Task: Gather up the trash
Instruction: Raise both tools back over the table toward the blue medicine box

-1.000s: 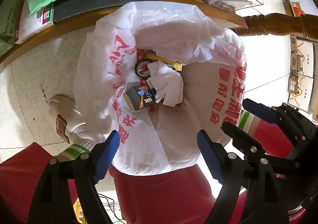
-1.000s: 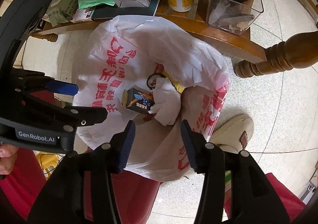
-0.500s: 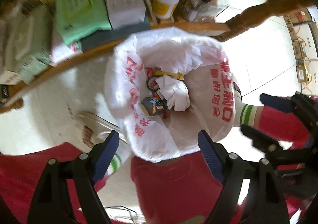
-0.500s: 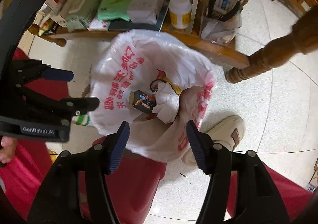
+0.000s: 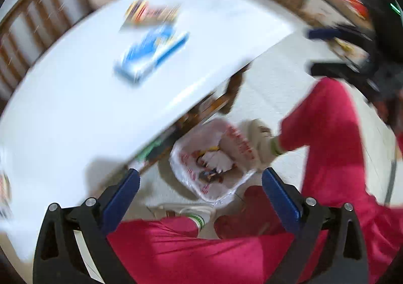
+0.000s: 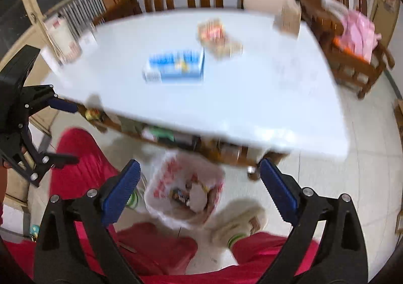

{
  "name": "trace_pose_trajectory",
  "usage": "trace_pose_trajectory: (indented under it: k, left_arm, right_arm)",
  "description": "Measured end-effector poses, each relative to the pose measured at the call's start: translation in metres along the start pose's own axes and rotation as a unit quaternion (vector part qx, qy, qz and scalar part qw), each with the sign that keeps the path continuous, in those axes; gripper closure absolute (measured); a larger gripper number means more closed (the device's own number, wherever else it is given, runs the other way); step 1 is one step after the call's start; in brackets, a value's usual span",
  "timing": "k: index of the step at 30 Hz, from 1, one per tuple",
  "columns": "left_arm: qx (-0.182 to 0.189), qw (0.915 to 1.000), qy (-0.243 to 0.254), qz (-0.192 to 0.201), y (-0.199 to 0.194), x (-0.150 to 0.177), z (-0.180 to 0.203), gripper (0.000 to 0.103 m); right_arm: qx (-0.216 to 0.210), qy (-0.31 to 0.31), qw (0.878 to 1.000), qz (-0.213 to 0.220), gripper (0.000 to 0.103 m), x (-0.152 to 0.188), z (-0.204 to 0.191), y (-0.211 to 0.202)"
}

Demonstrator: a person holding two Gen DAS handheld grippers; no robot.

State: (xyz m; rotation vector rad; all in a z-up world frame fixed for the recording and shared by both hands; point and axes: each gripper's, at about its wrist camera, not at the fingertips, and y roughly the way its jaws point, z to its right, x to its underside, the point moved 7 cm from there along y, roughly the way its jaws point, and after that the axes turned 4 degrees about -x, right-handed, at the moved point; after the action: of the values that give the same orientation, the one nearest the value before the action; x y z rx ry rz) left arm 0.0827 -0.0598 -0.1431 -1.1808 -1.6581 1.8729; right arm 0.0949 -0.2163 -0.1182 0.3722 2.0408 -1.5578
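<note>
- The left gripper stands wide with nothing between its blue pads — its jaws have just been opening, and they hold no trash.
- The right gripper is spread just as wide and equally bare; its jaws too have just been opening.
- Framed between both pairs of fingers, down on the floor, sits the white plastic bag with red print, mouth open, between the person's feet. Inside it lie a crumpled tissue and a small dark carton.
- Above the bag is the white table. On it, blurred, lie a blue-and-white box and, just beyond it, a reddish snack packet; a brown cardboard box stands near the far right corner.
- Judged from this, one drop into the bag is finished and the hands are turning to the tabletop for more.
- The next move calls for choosing a piece — the blue-and-white box is nearest — and bringing one open gripper down over it from above, jaws set across its narrower side before they close.
- Whether every item on the table counts as trash cannot be told here.
</note>
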Motion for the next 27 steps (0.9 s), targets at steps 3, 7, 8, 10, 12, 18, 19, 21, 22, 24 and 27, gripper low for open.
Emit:
trace_pose_trajectory:
  k: [3, 7, 8, 10, 12, 18, 19, 21, 22, 24, 27]
  left_arm:
    - [-0.005, 0.9978, 0.064, 0.014, -0.032, -0.023, 0.006, 0.008]
    - [0.000, 0.9925, 0.122, 0.001, -0.055, -0.045, 0.012, 0.008]
    - [-0.004, 0.9911, 0.133, -0.002, -0.059, -0.050, 0.010, 0.008]
    - [-0.009, 0.9878, 0.156, -0.008, -0.064, -0.059, 0.009, 0.008]
    - [-0.008, 0.9849, 0.173, -0.013, -0.068, -0.067, 0.007, 0.008]
    - [-0.006, 0.9783, 0.205, -0.025, -0.066, -0.089, -0.003, 0.008]
    - [-0.002, 0.9770, 0.211, -0.030, -0.064, -0.092, -0.004, 0.008]
    - [0.003, 0.9734, 0.226, -0.037, -0.059, -0.096, -0.007, 0.008]
    - [0.004, 0.9716, 0.233, -0.043, -0.054, -0.098, -0.008, 0.008]
    - [0.009, 0.9677, 0.246, -0.054, -0.043, -0.102, -0.011, 0.008]
    - [0.025, 0.9669, 0.245, -0.065, -0.022, -0.112, -0.015, 0.008]
  right_arm:
    - [-0.024, -0.022, 0.999, 0.015, 0.009, -0.035, -0.004, -0.029]
    - [-0.043, -0.057, 0.997, 0.027, 0.009, -0.079, -0.014, -0.057]
    - [-0.041, -0.067, 0.996, 0.030, 0.009, -0.092, -0.014, -0.064]
    - [-0.032, -0.081, 0.996, 0.033, 0.007, -0.111, -0.014, -0.073]
    - [-0.024, -0.094, 0.995, 0.035, 0.007, -0.126, -0.013, -0.076]
    - [-0.008, -0.124, 0.992, 0.023, 0.007, -0.165, -0.004, -0.067]
    - [-0.006, -0.127, 0.992, 0.018, 0.007, -0.169, -0.002, -0.063]
    - [-0.005, -0.134, 0.991, 0.005, 0.007, -0.176, 0.001, -0.050]
    - [-0.005, -0.137, 0.991, -0.001, 0.007, -0.179, 0.002, -0.044]
    - [-0.005, -0.142, 0.990, -0.014, 0.007, -0.186, 0.007, -0.029]
    - [-0.008, -0.143, 0.989, -0.037, 0.007, -0.193, 0.013, -0.003]
